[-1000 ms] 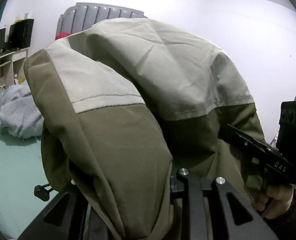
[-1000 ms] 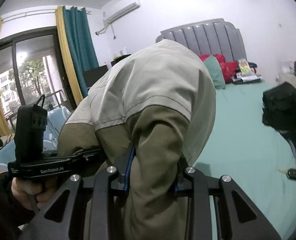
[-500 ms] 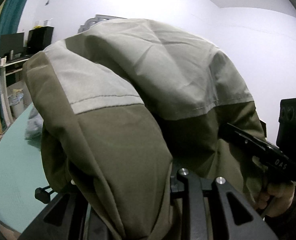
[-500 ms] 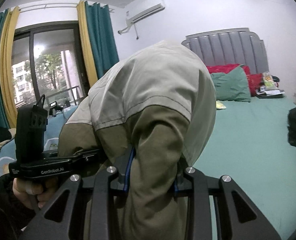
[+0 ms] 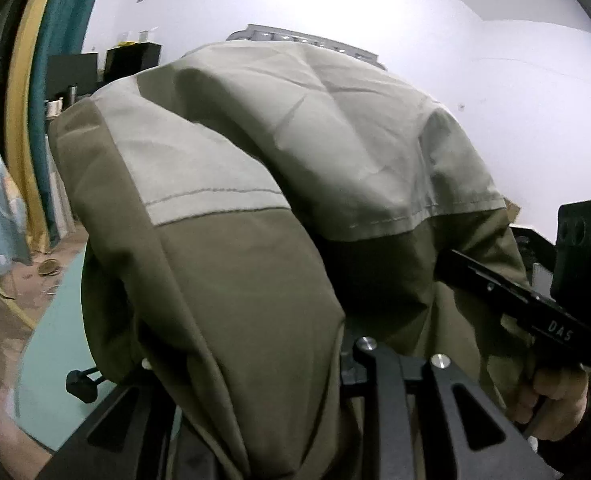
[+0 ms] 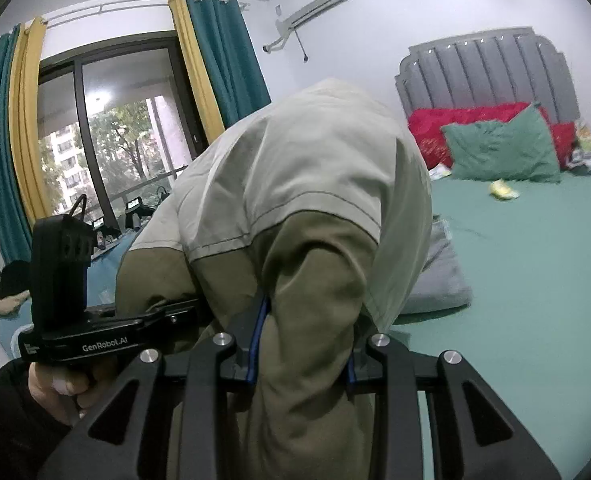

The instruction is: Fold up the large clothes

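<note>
Both grippers held the jacket (image 6: 307,208) aloft over the bed (image 6: 527,264): left gripper (image 5: 255,392) and right gripper (image 6: 303,356), jaws clamped on bunched fabric. Step judged: carrying before folding. Next: lay it flat on the bed.

"GenRobot.AI" on left gripper (image 6: 199,308); "DAS" on right gripper (image 5: 447,260).

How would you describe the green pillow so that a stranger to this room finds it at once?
Start at the grey padded headboard against the white wall. Just below it the green pillow leans on a red cushion. It alone matches the green bedsheet.
</note>
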### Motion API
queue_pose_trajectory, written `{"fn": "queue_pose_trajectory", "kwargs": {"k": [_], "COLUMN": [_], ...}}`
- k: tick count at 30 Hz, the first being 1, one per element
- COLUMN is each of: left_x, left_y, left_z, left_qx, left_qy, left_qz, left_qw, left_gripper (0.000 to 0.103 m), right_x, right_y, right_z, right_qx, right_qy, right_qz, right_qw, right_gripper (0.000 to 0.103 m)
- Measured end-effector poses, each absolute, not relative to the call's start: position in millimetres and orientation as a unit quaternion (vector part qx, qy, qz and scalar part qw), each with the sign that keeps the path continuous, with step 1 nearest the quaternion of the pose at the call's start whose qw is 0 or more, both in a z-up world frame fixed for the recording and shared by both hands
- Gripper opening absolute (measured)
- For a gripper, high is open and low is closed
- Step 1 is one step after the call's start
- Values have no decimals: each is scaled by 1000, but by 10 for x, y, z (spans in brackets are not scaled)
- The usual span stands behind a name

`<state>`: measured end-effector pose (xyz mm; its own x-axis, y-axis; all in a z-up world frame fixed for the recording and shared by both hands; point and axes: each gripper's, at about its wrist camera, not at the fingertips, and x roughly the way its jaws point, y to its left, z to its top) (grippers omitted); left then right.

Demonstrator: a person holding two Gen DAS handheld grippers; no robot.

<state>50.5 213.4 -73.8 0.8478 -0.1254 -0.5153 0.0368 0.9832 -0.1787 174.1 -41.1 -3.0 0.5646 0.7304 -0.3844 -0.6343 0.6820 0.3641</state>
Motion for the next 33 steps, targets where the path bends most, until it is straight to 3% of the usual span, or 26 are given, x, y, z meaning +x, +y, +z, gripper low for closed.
{"fn": "queue_pose_trajectory", "kwargs": {"k": [14,19,22,25,33], "left_x": [995,1204,1330,1295,648], "left_y": [3225,3590,3722,3782,4316], "left_z": [-1380,-1984,-2151,-2039,-964], "left_qx": [-49,-123,-144,-151,-139], "left_qy": [361,413,418,400,304], "left_qz": [30,15,5,-9,44], "left_qw": [931,902,897,904,942], "left_gripper": [26,35,35,30,29], "right_x": [2259,2429,2462,2440,2212], "right_y": [1184,1453,1457,1517,2094], "right_z": [-941,-1385,-1449,-1221,-274], "right_qx": [133,122,133,150,174], "right_qy": [355,400,407,398,316], "right_qz": [373,363,368,413,527], "right_qw": [847,833,826,805,769], "right_gripper": [29,32,33,23,21]}}
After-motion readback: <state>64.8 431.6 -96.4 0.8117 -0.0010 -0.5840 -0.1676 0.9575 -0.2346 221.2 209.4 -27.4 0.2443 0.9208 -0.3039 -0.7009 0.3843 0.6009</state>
